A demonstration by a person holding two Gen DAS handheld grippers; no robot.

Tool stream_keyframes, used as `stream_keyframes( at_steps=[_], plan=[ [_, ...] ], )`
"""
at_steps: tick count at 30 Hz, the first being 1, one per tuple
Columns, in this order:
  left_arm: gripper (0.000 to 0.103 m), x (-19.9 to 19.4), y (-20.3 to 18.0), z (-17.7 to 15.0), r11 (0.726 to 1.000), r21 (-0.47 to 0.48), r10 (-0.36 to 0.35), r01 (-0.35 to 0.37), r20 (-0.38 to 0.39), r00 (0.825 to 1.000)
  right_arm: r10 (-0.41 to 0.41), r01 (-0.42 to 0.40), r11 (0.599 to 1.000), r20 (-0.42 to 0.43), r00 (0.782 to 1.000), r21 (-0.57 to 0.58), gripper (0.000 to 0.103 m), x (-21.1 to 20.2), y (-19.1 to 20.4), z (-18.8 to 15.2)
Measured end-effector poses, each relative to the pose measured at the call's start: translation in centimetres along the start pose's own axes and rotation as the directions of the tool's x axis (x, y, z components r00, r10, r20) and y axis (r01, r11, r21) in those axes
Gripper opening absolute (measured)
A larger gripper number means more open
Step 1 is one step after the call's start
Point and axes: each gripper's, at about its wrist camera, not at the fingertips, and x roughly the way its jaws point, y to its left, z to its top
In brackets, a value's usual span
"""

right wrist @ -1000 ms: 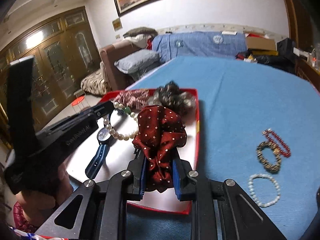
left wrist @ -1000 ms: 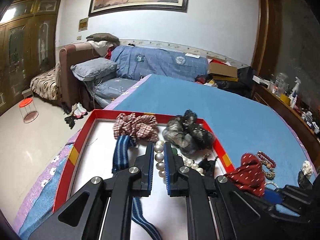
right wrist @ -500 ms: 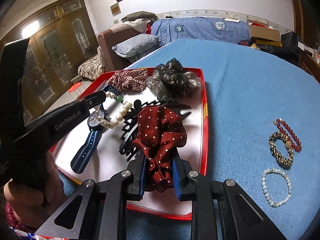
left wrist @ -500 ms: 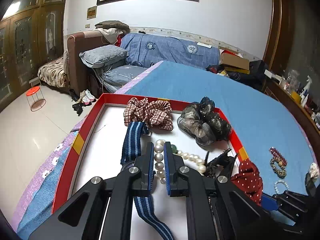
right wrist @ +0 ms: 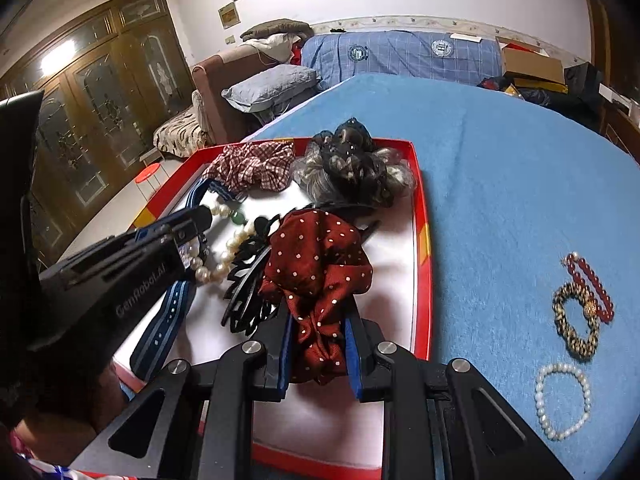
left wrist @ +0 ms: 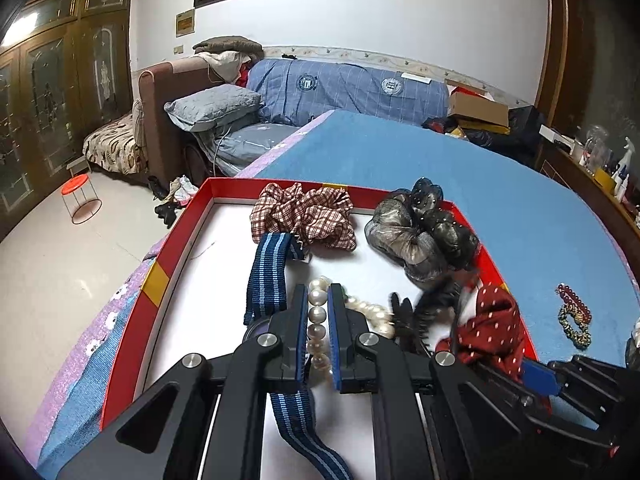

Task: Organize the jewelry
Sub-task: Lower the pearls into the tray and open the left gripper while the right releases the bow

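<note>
A red-rimmed white tray (left wrist: 168, 272) (right wrist: 422, 240) lies on the blue table. My left gripper (left wrist: 318, 304) is shut on a pearl necklace (left wrist: 318, 314) (right wrist: 218, 270) low over the tray's middle. My right gripper (right wrist: 316, 328) is shut on a dark red polka-dot scrunchie (right wrist: 320, 264) (left wrist: 494, 330) just above the tray's right half. In the tray lie a plaid scrunchie (left wrist: 304, 216) (right wrist: 252, 168), a grey-black scrunchie (left wrist: 420, 236) (right wrist: 352, 168), a blue striped watch (left wrist: 268, 272) (right wrist: 168, 316) and a black claw clip (right wrist: 248, 288) (left wrist: 416, 320).
On the blue cloth right of the tray lie a red bead bracelet (right wrist: 590, 280) (left wrist: 572, 298), a leopard-print bracelet (right wrist: 576, 320) (left wrist: 574, 322) and a white pearl bracelet (right wrist: 564, 400). The table's left edge drops to the floor. A sofa (left wrist: 344, 88) stands behind.
The right gripper has carried the polka-dot scrunchie lower, close over the tray. The left gripper has tipped down a little, pearl necklace still in its jaws.
</note>
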Motion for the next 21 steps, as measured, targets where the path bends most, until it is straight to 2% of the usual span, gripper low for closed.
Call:
stream_keyframes(
  at_steps=[11,21],
  plan=[
    [0.009,0.75,-0.17,-0.2,1.0,0.012,0.018,-0.018,-0.017,1.0,0.001,-0.001,1.0,0.003,1.0,0.019,0.025,0.73,-0.49,1.08],
    [0.009,0.93,-0.2,-0.4,1.0,0.014,0.023,-0.023,-0.019,1.0,0.003,-0.003,1.0,0.001,1.0,0.021,0.028,0.48,-0.72,0.69]
  ],
)
